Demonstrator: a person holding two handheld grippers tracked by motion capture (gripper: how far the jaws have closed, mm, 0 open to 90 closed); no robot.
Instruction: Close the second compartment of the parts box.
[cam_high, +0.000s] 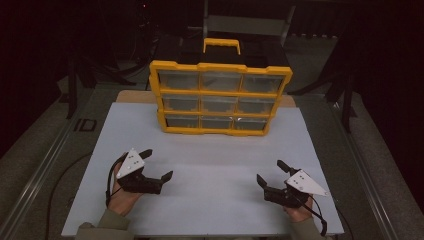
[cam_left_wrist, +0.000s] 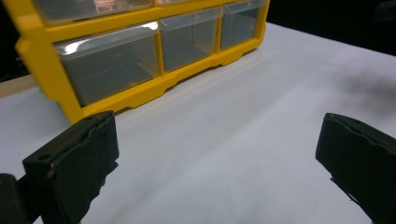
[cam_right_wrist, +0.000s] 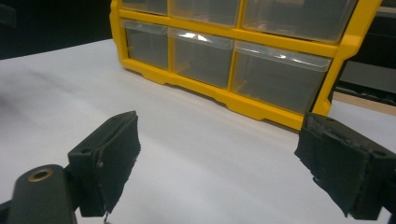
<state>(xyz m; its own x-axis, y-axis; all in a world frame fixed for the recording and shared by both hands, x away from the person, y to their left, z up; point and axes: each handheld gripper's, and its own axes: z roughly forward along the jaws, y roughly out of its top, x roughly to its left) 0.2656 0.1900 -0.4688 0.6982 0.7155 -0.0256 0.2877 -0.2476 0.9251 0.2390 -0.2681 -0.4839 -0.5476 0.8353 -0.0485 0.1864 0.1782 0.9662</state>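
Yellow drawer cabinet (cam_high: 220, 98) stands upright at the far middle of the white table (cam_high: 210, 200), black-and-yellow carry handle (cam_high: 221, 45) on top, nine clear plastic drawers in a three-by-three grid, all pushed in. Contents too blurred to tell. Left gripper (cam_high: 159, 164) sits near the front left of the table, jaws spread wide, nothing between them, tips aimed toward the cabinet; the person's left hand (cam_high: 120, 197) grips it from below. Right gripper (cam_high: 270, 172) sits near the front right, jaws likewise spread and empty, held by the right hand (cam_high: 299, 212). Both grippers well apart from the cabinet and from each other. Left gripper view: bottom row of drawers (cam_left_wrist: 112, 63) ahead and to the upper left, bare table between the jaws. Right gripper view: cabinet (cam_right_wrist: 243, 51) ahead, bottom right drawer (cam_right_wrist: 280, 77) closest, bare table between the jaws.
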